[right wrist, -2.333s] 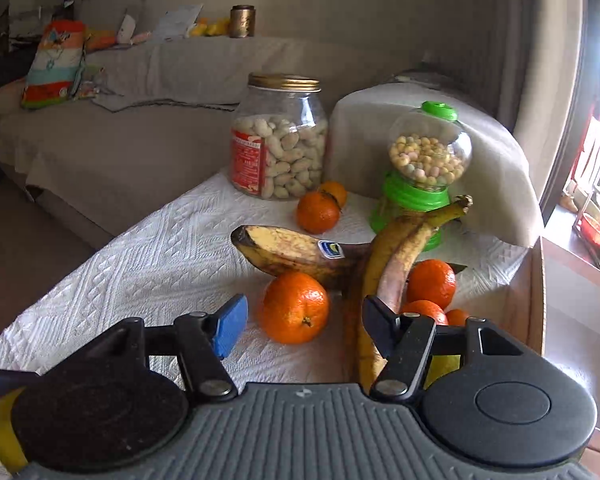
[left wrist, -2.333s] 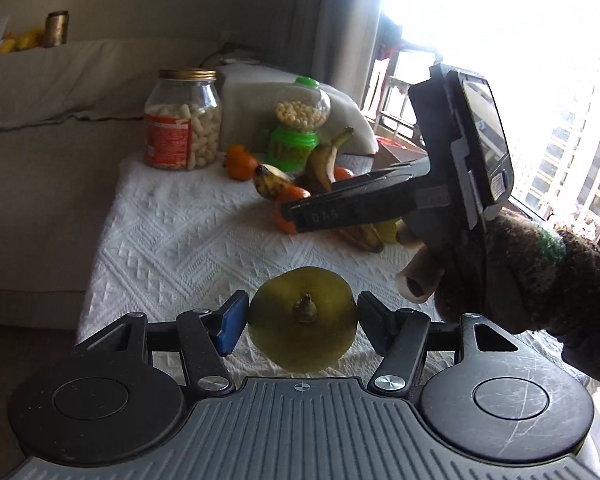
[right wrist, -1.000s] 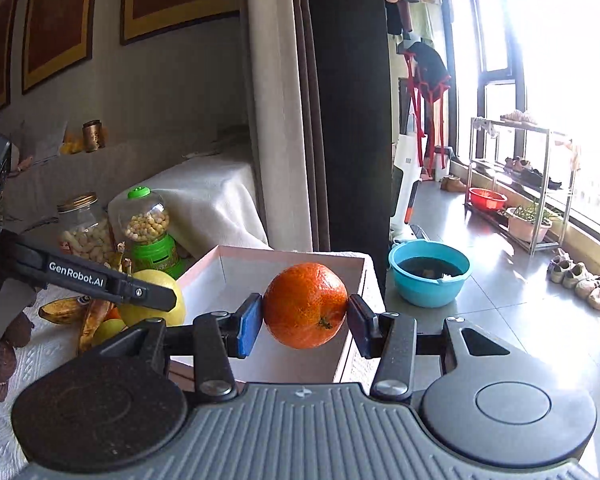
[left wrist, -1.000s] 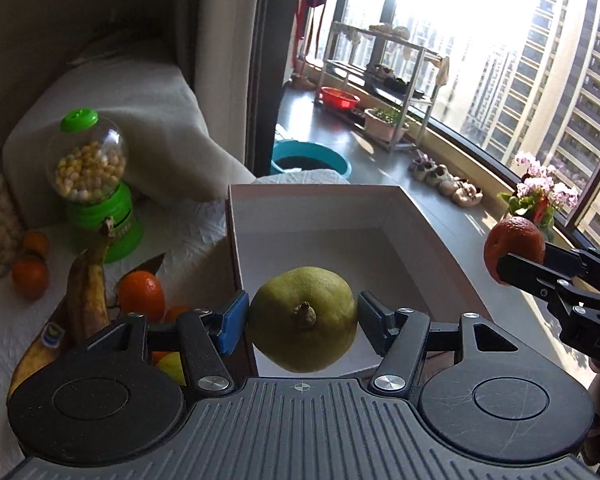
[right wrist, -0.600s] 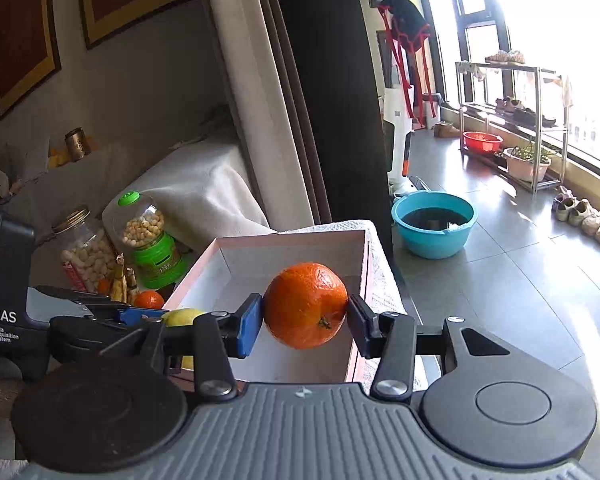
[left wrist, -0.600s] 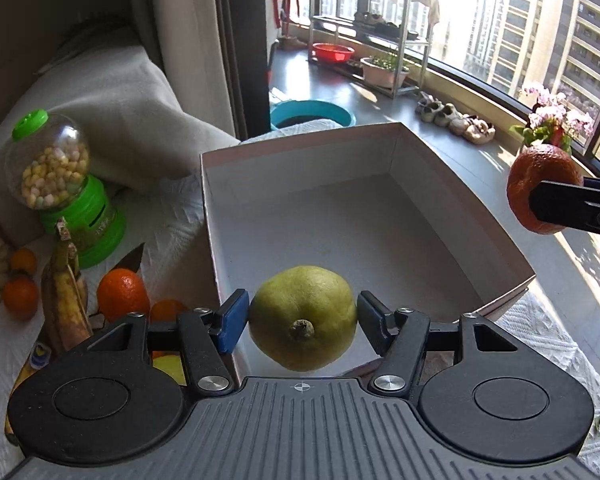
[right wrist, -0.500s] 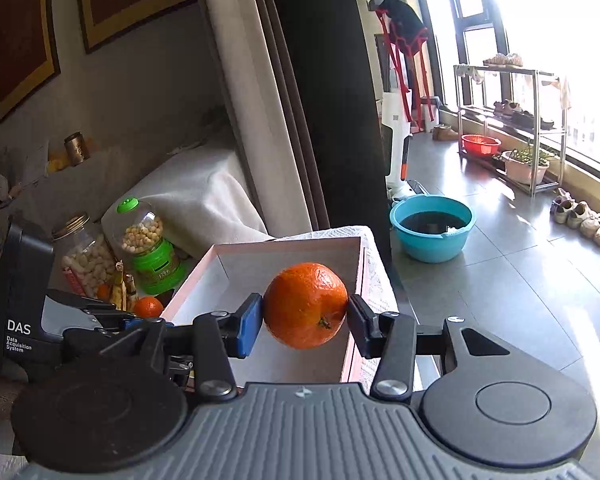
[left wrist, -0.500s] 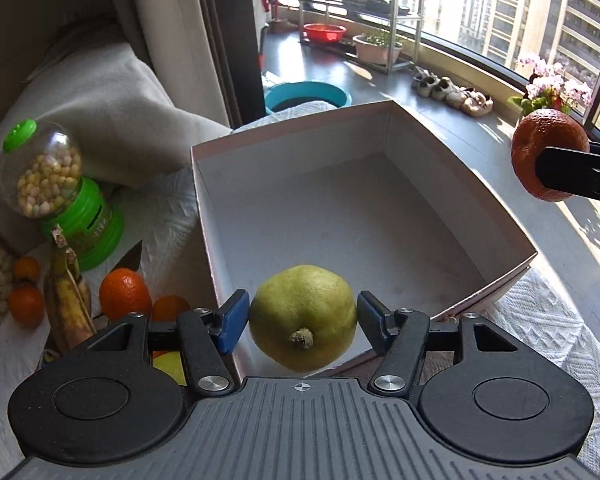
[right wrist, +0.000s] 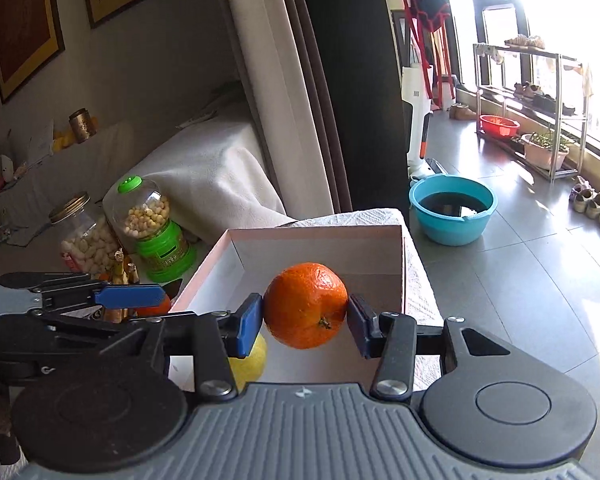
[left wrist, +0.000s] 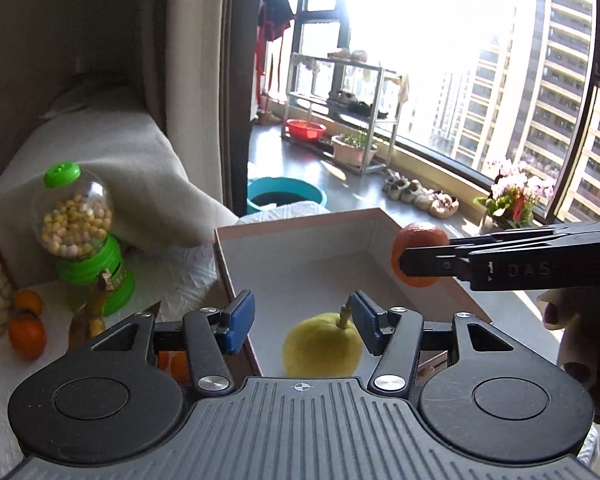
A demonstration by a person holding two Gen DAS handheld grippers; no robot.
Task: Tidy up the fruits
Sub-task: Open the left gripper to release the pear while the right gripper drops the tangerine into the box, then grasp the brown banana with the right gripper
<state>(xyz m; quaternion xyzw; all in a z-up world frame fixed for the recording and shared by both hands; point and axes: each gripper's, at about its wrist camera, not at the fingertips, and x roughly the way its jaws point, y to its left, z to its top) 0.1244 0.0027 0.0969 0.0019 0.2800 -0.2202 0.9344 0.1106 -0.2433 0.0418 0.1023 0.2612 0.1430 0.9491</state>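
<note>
left tongs (left wrist: 302,314): apart, hanging above the pear (left wrist: 321,345) | pear: resting on the box (left wrist: 300,240) floor, near corner | right tongs (right wrist: 305,320): clamped on orange (right wrist: 305,305), held over box | worktop: bananas (left wrist: 90,312), candy dispenser (left wrist: 80,236)

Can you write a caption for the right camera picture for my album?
Right tongs squeeze an orange above the box.
</note>
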